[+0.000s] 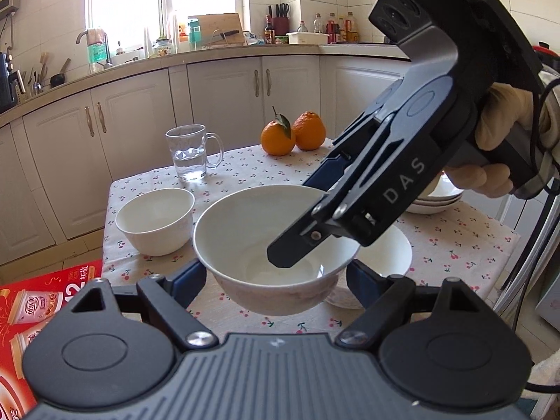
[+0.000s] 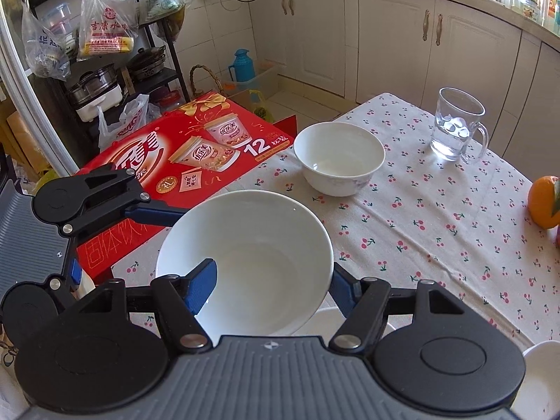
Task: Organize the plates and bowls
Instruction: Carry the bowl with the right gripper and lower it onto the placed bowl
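A large white bowl (image 1: 269, 245) (image 2: 252, 259) is held above the cherry-print table. My right gripper (image 2: 269, 280) (image 1: 308, 224) is shut on its rim, one finger (image 2: 201, 285) inside the bowl and one outside. My left gripper (image 1: 276, 276) is open, its fingers on either side of the bowl; I cannot tell if they touch it. A smaller white bowl (image 1: 155, 220) (image 2: 338, 157) stands on the table to the left. Another white bowl (image 1: 388, 252) sits under the held one. Stacked white plates (image 1: 435, 199) lie at the far right.
A glass mug of water (image 1: 190, 152) (image 2: 455, 126) and two oranges (image 1: 292, 133) stand at the back of the table (image 1: 455, 241). A red gift box (image 2: 182, 154) sits beside the table's left edge. Kitchen cabinets (image 1: 227, 87) lie beyond.
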The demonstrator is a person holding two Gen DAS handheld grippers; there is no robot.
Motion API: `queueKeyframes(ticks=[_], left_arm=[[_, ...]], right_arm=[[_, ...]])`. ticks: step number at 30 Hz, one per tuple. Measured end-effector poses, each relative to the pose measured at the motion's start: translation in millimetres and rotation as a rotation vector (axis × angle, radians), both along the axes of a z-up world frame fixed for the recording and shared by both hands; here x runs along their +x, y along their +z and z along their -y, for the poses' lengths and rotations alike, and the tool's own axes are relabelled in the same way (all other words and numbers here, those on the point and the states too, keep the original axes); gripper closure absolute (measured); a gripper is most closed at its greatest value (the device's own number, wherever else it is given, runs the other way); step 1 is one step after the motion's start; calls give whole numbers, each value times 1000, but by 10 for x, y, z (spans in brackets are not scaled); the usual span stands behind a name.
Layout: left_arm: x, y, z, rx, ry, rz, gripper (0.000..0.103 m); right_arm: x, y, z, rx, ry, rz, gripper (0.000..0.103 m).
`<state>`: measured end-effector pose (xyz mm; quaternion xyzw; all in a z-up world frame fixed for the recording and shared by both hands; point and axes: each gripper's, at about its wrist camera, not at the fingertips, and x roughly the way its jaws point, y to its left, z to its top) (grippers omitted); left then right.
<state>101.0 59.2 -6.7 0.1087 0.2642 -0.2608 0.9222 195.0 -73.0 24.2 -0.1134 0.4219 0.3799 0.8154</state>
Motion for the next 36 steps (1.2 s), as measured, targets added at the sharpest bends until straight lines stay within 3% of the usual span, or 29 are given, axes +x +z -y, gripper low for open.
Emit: queueKeyframes(ticks=[20,36], left_arm=[[89,-75,543,5,-120,-40,16],[188,-218,638,23,-138,-97,16]], right_arm=[[-177,-25,710,6,-119,7,29],[-121,-251,825,1,-149,-31,29]])
